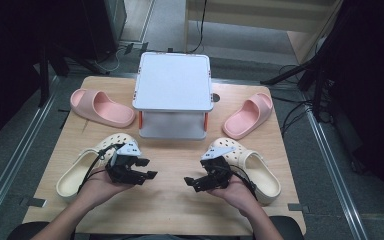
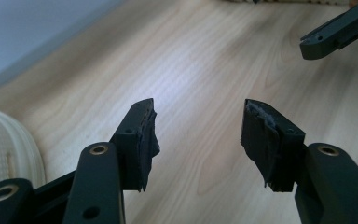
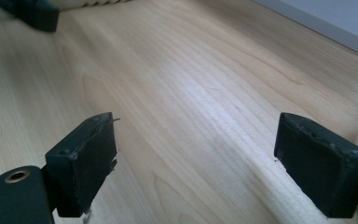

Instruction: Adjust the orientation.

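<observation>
Two cream perforated clogs lie on the wooden table: one at the left, under my left hand, and one at the right, beside my right hand. A pink slide lies at the back left and another pink slide at the back right. My left gripper is open over bare wood and points right, its pads with nothing between them. My right gripper faces it and is also open, its pads wide apart over bare wood.
A white two-tier shelf stands at the middle back of the table, between the pink slides. In the left gripper view, the cream clog's rim sits at the left edge and the other gripper's jaw shows at the top right.
</observation>
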A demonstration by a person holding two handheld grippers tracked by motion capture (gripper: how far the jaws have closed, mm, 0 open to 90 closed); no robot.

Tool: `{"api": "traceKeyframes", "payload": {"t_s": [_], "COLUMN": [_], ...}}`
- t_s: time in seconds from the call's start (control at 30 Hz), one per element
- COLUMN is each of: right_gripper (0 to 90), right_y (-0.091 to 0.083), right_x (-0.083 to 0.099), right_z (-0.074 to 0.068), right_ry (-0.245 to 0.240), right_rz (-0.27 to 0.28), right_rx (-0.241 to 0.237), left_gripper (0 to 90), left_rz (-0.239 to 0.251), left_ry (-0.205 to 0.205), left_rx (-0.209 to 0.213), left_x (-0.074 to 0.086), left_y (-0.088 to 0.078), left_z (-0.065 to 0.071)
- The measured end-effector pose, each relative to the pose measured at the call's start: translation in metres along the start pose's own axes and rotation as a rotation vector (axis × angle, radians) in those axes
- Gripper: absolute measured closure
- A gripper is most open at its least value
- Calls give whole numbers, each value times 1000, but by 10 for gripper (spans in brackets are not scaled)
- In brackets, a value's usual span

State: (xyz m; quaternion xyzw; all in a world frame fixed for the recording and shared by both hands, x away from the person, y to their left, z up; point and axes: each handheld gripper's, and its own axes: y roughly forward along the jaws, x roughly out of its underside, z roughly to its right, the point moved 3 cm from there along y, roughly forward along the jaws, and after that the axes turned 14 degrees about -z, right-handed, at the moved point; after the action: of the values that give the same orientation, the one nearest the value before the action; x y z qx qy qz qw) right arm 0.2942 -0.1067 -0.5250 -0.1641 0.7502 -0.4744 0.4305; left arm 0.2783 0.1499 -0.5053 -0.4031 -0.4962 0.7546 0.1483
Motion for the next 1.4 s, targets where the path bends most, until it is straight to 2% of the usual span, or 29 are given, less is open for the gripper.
{"api": "traceKeyframes", "payload": {"t_s": [0.1,0.13,0.17,0.2,0.23,0.3,0.43,0.47,0.57,0.6,0.63,0.83,0.97,1.0,1.03,1.07,1.2,1.23,1.27,1.4], "right_gripper": [125,156,223,331,331,417,449,488,495,498,501,508,505,505,503,502,500,452,432,454], "right_y": [0,-3,-4,-6,-6,-11,-17,-21,-23,-23,-22,-19,-17,-17,-16,-16,-15,-13,-13,-11], "right_x": [0,-1,-2,-2,-2,-3,-4,-6,-6,-6,-7,-10,-14,-16,-17,-18,-22,-25,-26,-32], "right_z": [-3,-5,-5,-6,-6,-4,-3,-3,-4,-5,-5,-6,-7,-7,-7,-7,-6,-5,-4,-3], "right_ry": [-11,-40,-46,-52,-52,-23,-18,-18,-23,-55,-64,-75,-95,-107,-117,-123,-125,-116,-115,-113], "right_rz": [-3,18,22,20,20,13,45,73,95,108,112,83,69,58,58,58,55,51,49,47], "right_rx": [-14,-25,-17,-8,-8,-11,18,29,23,34,32,16,24,28,30,36,31,24,24,8], "left_gripper": [398,389,381,380,372,377,512,533,544,548,546,518,519,518,516,513,492,486,485,486], "left_rz": [-11,-7,2,5,5,13,6,-2,-13,-12,-18,-13,-11,-5,-5,1,0,4,9,23], "left_ry": [12,21,19,26,26,33,42,38,30,24,27,14,-13,-34,-34,-52,-72,-78,-86,-113], "left_rx": [-4,-1,8,16,16,12,-2,3,4,3,1,-19,-34,-44,-44,-50,-71,-96,-101,-120], "left_x": [-1,-3,-4,-4,-4,-4,-3,-2,-1,0,1,6,14,19,19,25,34,41,44,57], "left_y": [1,0,0,-1,-1,-2,-5,-6,-7,-7,-8,-16,-26,-32,-32,-38,-46,-52,-55,-66], "left_z": [0,0,0,0,0,0,-1,-2,-4,-5,-5,-7,-10,-12,-12,-13,-14,-14,-13,-13]}}
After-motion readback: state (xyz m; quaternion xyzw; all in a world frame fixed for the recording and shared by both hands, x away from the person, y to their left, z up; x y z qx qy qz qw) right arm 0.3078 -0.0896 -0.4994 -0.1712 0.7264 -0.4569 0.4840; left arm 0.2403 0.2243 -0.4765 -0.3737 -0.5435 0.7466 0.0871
